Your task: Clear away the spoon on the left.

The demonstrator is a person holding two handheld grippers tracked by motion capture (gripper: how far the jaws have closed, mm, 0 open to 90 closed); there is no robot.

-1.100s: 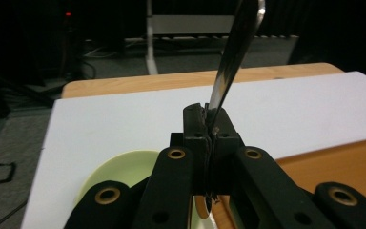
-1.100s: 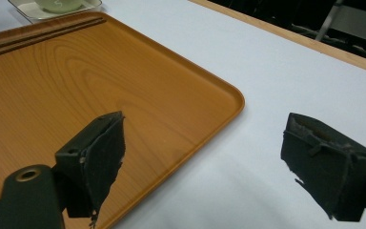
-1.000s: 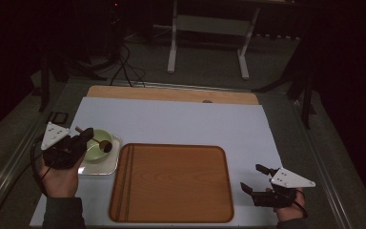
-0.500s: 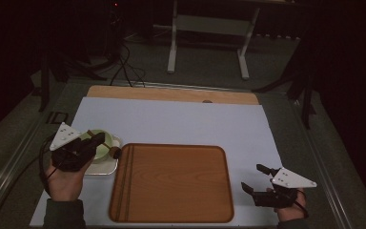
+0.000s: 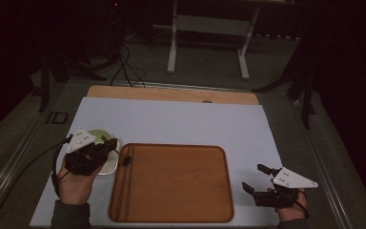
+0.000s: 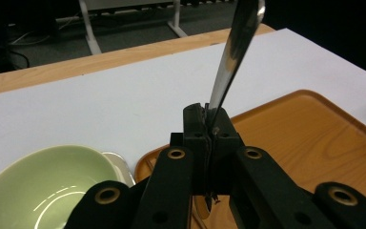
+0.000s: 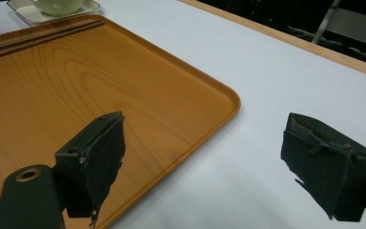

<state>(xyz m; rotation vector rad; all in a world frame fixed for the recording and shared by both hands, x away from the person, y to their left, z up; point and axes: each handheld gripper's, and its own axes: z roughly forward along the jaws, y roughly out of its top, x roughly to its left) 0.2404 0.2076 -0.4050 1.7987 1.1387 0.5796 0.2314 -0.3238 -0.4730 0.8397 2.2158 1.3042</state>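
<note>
Carrying spoon (image 6: 233, 52), clamped in left gripper (image 6: 208, 125) fingers, lower left; keep upright over tray (image 5: 171, 183); right gripper (image 7: 219, 162) fingers spread, empty.

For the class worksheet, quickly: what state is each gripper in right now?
Left gripper: closed on a metal spoon.
Right gripper: open, holding nothing.
</note>
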